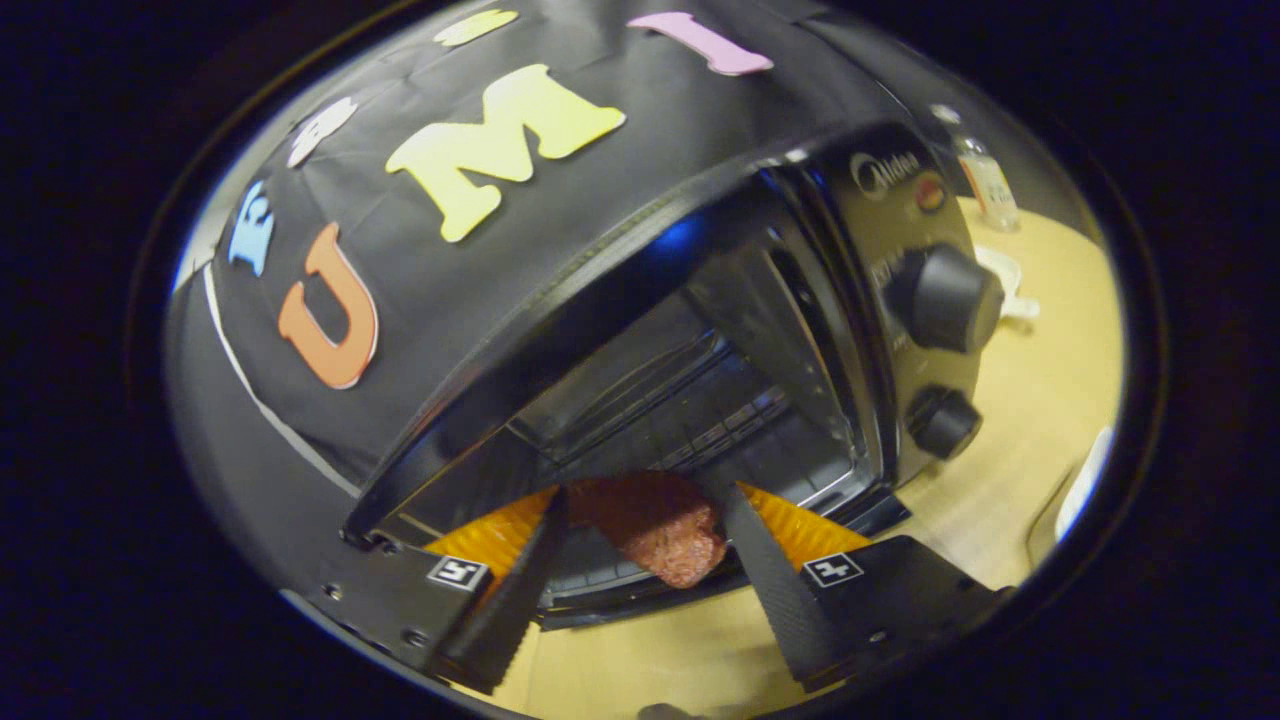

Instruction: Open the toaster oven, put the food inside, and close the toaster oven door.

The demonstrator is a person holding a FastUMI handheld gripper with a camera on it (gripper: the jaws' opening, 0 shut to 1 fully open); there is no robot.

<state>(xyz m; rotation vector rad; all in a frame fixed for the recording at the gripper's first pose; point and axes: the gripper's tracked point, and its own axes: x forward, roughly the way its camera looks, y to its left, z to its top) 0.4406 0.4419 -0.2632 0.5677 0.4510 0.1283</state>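
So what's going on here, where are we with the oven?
The hand-held gripper is carrying a reddish piece of food between its jaws, right at the mouth of the toaster oven. The oven's door looks open, with the wire rack inside exposed just beyond the food. The jaws appear to press on the food from both sides. The oven sits on a wooden table, its two knobs facing out beside the opening. The food is not yet set down inside.

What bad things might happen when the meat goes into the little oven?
1. The piece of meat is held by its near end between the gripper jaws, with the far end sagging. It might slip out before it reaches the rack.
2. The toaster oven opening looks tight and the view is tilted, so the jaws may bump the open door or the frame.
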